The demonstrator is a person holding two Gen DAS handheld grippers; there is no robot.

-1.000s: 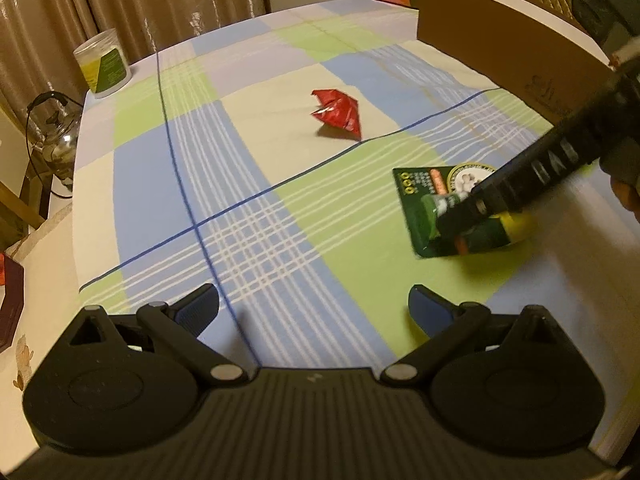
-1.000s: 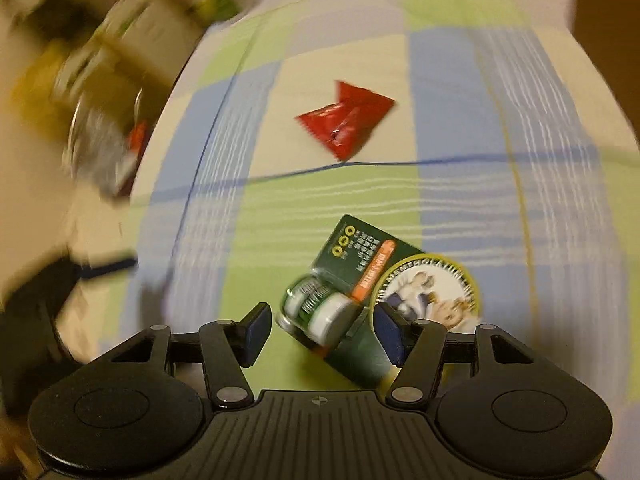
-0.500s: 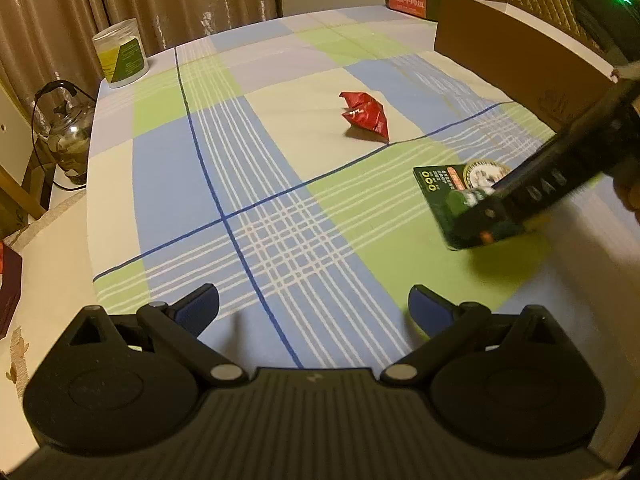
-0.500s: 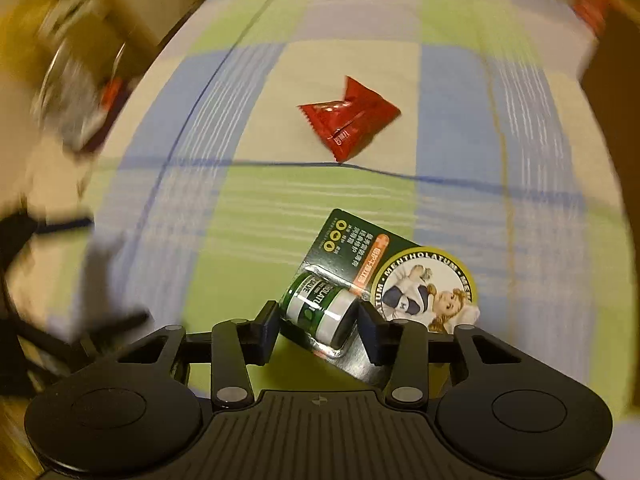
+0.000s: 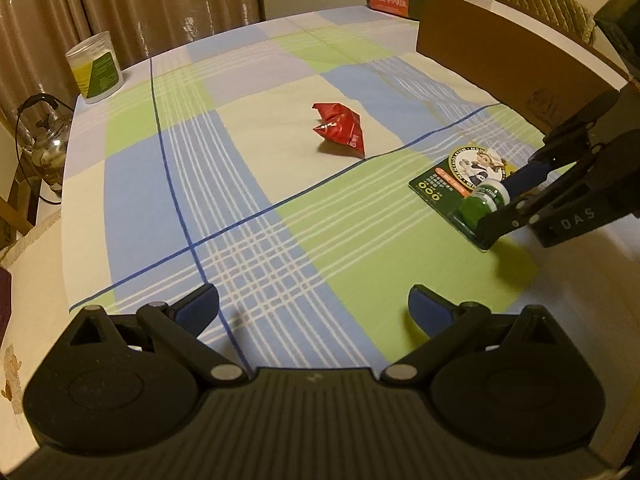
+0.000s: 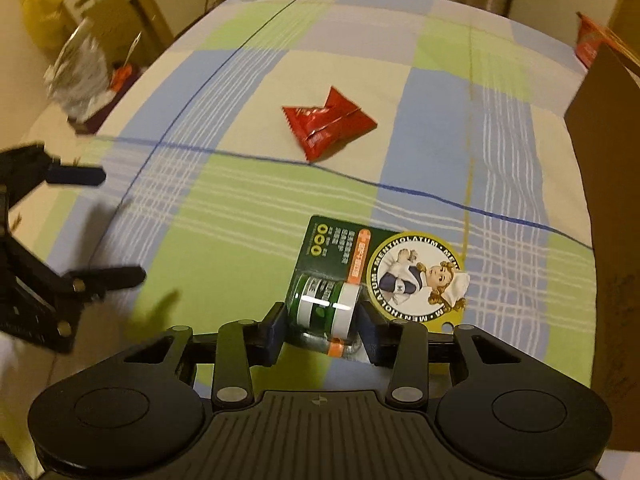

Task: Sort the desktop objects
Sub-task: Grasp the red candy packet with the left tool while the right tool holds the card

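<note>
Right tool [image 6: 322,330] at the moment of grasp: its jaws have just been closing, and the two blue pads [image 6: 275,330] now press on either side of the small green jar sealed in the blister pack [image 6: 352,268], where a second ago they stood open and clear of it. The pack lies at the near right of the table [image 5: 248,184], on a green square of the checked cloth, its printed card pointing away from the tool; in the left wrist view the same pack [image 5: 460,184] appears with its near edge seemingly tipped up off the cloth, though whether it is fully lifted cannot be told. The left tool [image 5: 312,304] hangs open and empty over the near middle of the table, holding nothing. A crumpled red wrapper [image 6: 328,124] rests untouched farther off, well apart from the pack, on a cream square. The tall brown cardboard box [image 5: 512,68] stands along the right edge, just beside the pack. Interpretation: the first item appears secured, so the sorting step in hand is probably its carriage to a destination, plausibly the box; the wrapper remains to be sorted. The grip bears on the rounded blister, which may slip or twist when raised
</note>
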